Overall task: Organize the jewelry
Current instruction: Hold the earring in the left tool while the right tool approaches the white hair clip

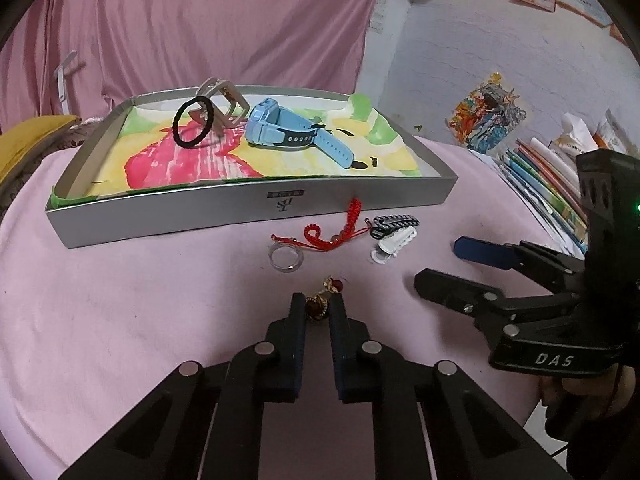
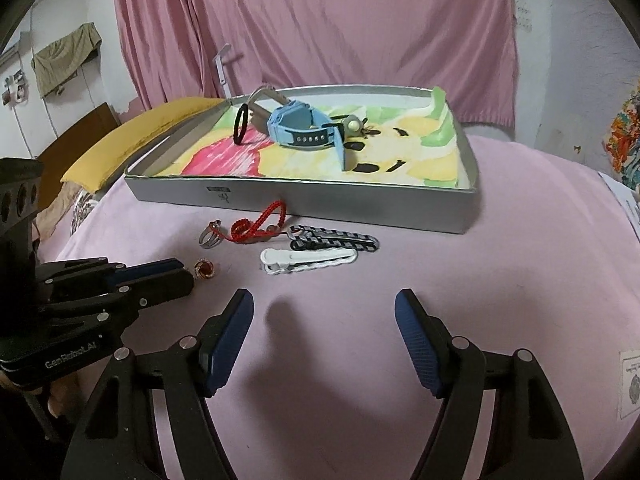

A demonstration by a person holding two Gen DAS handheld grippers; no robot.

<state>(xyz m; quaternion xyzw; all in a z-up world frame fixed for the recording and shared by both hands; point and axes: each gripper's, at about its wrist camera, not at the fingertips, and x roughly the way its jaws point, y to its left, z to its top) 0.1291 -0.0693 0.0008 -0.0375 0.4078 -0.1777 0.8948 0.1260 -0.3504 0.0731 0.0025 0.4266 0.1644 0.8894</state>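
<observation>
A silver tray (image 1: 248,208) lined with a colourful drawing holds a blue watch (image 1: 288,130), a black hair tie (image 1: 193,122) and a beige watch (image 1: 224,100). In front of it on the pink cloth lie a red cord (image 1: 336,232), a clear ring (image 1: 286,258), a black-grey braided strap (image 1: 394,224) and a white clip (image 1: 394,244). My left gripper (image 1: 318,310) is shut on a gold ring with a red stone (image 1: 316,306); the ring also shows in the right wrist view (image 2: 205,269). My right gripper (image 2: 324,310) is open and empty above the cloth.
A pink curtain hangs behind the tray. Books and papers (image 1: 552,184) lie at the right of the cloth. A yellow cushion (image 2: 132,136) sits at the left of the tray (image 2: 304,204). A paper sheet (image 2: 630,384) lies at the right edge.
</observation>
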